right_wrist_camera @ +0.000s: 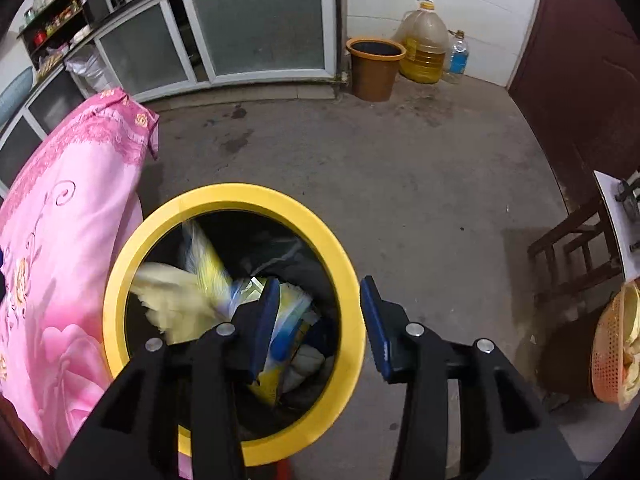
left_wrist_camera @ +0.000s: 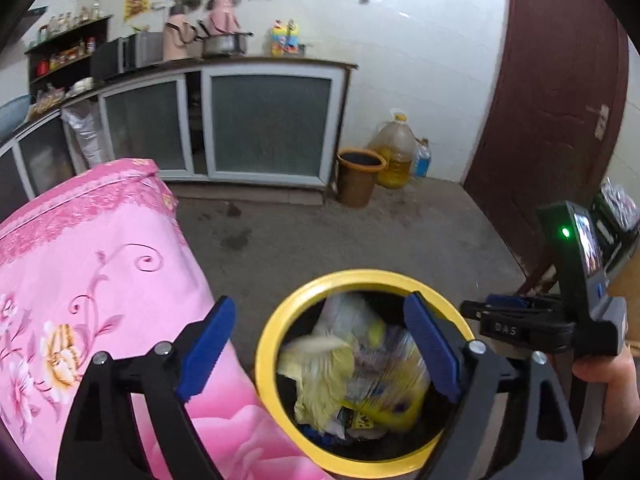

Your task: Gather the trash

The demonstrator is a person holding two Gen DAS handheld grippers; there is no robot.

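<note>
Take the yellow-rimmed bin (right_wrist_camera: 234,200) as your landmark. Beyond it you have a broad stretch of bare concrete floor (right_wrist_camera: 400,184) running to the glass-fronted cabinet (right_wrist_camera: 256,20) and the dark red door (right_wrist_camera: 580,60). Tight against the bin's left side hangs the pink floral cloth (right_wrist_camera: 60,240), so you have no room there. Far beyond the bin, at the cabinet's corner, stand a brown bucket (right_wrist_camera: 374,68), a big jug of yellow oil (right_wrist_camera: 426,48) and a small blue bottle (right_wrist_camera: 458,56).

The trash (left_wrist_camera: 352,372) lies inside the bin: pale yellow paper and blue-and-yellow wrappers, blurred.

Your left gripper (left_wrist_camera: 324,348) hangs over the bin with its jaws spread wide and nothing between the pads. Your right gripper (right_wrist_camera: 320,320) is over the bin's right rim, jaws partly apart and holding nothing.

Only the right wrist view shows you the dark wooden chair (right_wrist_camera: 576,248) and the orange mesh basket (right_wrist_camera: 612,348) to the bin's right. Only the left wrist view shows you the countertop with its pink flasks (left_wrist_camera: 180,36), and your right hand (left_wrist_camera: 608,368) around the other tool's handle.
</note>
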